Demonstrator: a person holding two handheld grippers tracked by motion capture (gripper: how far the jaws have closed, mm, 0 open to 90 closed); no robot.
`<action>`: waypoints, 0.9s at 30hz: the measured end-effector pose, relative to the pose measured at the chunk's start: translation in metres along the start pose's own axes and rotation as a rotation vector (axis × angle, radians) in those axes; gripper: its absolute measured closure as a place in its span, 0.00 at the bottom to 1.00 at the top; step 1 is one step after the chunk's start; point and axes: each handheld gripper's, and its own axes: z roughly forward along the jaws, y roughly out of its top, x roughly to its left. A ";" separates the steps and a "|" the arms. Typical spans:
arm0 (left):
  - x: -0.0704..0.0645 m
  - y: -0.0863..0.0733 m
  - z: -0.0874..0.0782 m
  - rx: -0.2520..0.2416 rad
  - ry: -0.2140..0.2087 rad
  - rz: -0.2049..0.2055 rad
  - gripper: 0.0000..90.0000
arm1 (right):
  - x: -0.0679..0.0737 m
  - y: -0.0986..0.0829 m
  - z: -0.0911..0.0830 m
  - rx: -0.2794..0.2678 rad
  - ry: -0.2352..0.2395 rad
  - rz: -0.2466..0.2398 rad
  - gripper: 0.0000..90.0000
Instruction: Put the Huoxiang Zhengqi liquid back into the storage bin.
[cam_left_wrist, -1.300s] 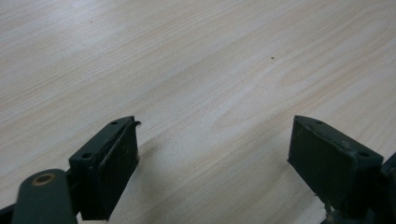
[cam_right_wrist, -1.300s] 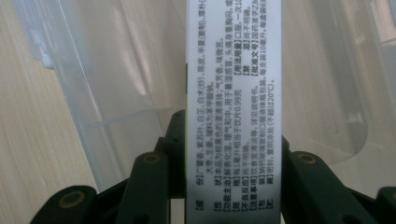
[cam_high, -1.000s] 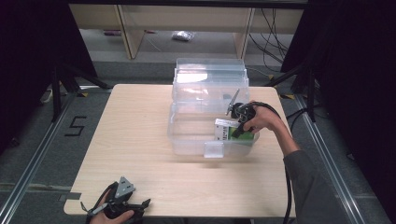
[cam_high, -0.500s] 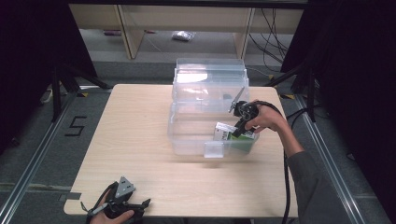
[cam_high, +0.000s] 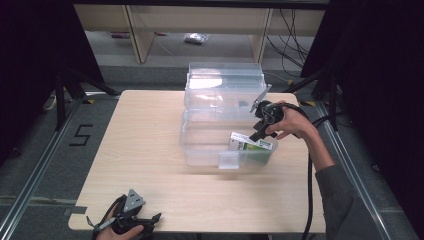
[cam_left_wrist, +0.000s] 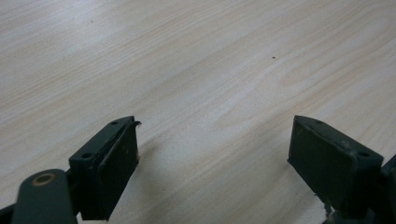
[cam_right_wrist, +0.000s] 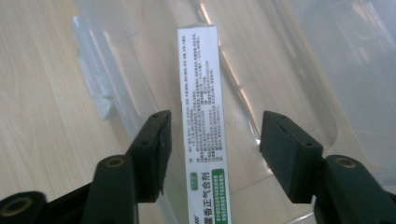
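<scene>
A long white box with a green end and small print (cam_right_wrist: 201, 93) lies inside a clear plastic bin (cam_high: 200, 150), at its front right (cam_high: 251, 142). My right gripper (cam_high: 256, 134) hangs just above the box, open. Its jaws straddle the box without touching it (cam_right_wrist: 215, 126). My left gripper (cam_high: 152, 219) rests on the table near the front left edge, held by a hand. It is open over bare wood (cam_left_wrist: 215, 135), with nothing between the jaws.
The bin's clear lid (cam_high: 225, 82) stands open at the back. A latch tab (cam_high: 229, 160) sticks out of the bin's front wall. The wooden table (cam_high: 135, 140) has bare room left of the bin. Shelving and cables lie beyond the far edge.
The box has shifted slightly right and lower in the bin. The right gripper has drawn back up and to the right of it. The left gripper has stayed put.
</scene>
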 end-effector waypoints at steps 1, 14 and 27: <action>0.000 0.000 0.000 0.001 -0.006 0.002 0.17 | 0.001 0.000 -0.001 -0.003 -0.006 0.016 0.47; -0.001 0.000 0.001 -0.006 0.004 -0.006 0.17 | 0.016 0.000 -0.015 -0.139 -0.074 0.184 0.28; 0.000 0.000 0.000 -0.001 -0.008 -0.009 0.17 | 0.036 -0.021 -0.020 -0.281 -0.099 0.225 0.26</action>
